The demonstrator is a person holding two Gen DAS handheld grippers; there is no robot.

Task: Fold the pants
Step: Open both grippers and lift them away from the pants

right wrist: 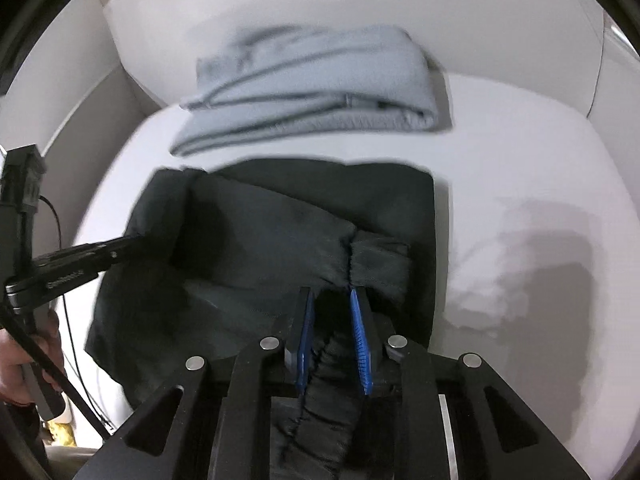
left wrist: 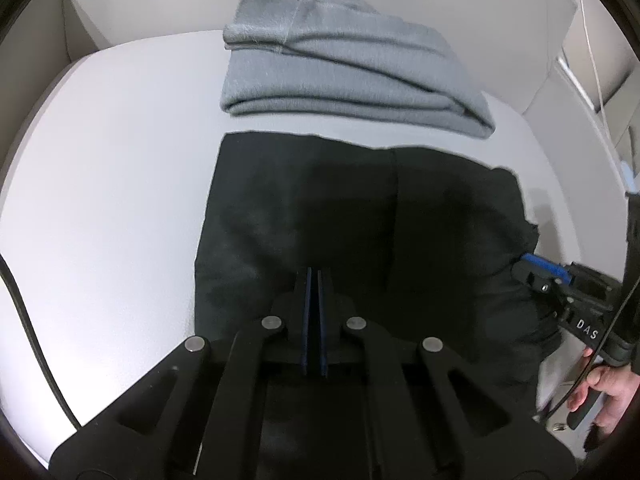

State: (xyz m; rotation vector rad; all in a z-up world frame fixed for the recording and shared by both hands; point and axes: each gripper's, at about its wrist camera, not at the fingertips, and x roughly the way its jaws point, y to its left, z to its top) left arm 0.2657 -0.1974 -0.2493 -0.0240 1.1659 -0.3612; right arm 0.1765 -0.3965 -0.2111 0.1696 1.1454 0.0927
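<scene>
We hold the pants [right wrist: 280,240] by their near edge, waistband between the right gripper [right wrist: 332,300]'s narrow jaws, left gripper [left wrist: 314,276] clamped shut, the fold lying ahead toward the grey stack [left wrist: 320,68].

From my left camera, the white table [left wrist: 112,152] lies bare from 8 to 11 o'clock, room enough to pass, save a black cable [left wrist: 36,340] crossing at 8. At 12 the folded grey garment [left wrist: 328,68] blocks the far side, with only a narrow white strip between it and the black pants [left wrist: 320,208]. At 3 the right gripper [left wrist: 524,262] crowds that edge (its handle and a hand [left wrist: 600,392] behind). From my right camera, the table is open from 1 to 4 o'clock.
</scene>
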